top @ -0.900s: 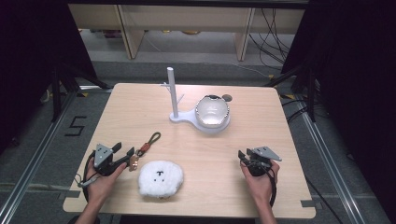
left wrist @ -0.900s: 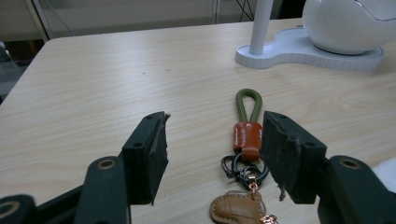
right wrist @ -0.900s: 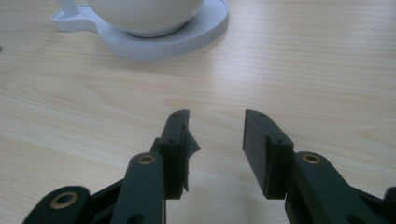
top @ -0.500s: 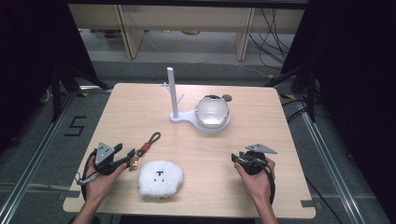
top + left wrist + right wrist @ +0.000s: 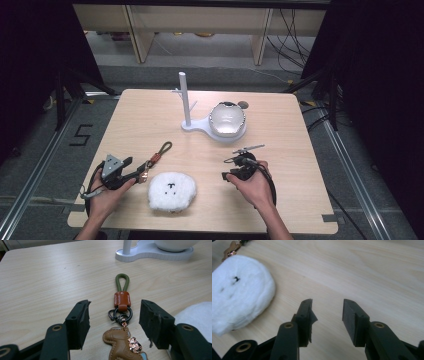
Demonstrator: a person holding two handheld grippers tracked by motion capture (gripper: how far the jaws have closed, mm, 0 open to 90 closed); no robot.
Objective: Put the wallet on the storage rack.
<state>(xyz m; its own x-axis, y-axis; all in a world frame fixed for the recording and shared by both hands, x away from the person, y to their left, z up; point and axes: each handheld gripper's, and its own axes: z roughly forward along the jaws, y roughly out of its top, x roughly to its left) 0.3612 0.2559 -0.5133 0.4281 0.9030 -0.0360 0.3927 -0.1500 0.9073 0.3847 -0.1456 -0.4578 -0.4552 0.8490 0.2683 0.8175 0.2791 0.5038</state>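
Observation:
A keychain lies on the wooden table. It has a green cord loop, a brown leather tab, black rings and a brown leather charm. My left gripper is open and low over the table, its jaws on either side of the rings and charm without touching them. A white fluffy pouch with a small black face lies to the right of the keychain. My right gripper is open and empty, and points across bare table with the pouch to its left.
A white stand with an upright post and short pegs sits at the table's far middle. A silvery bowl rests on its base. In the high view my left gripper and right gripper flank the pouch near the front edge.
My right gripper has moved left toward the white pouch and turned to face it. The left gripper and the keychain have stayed put.

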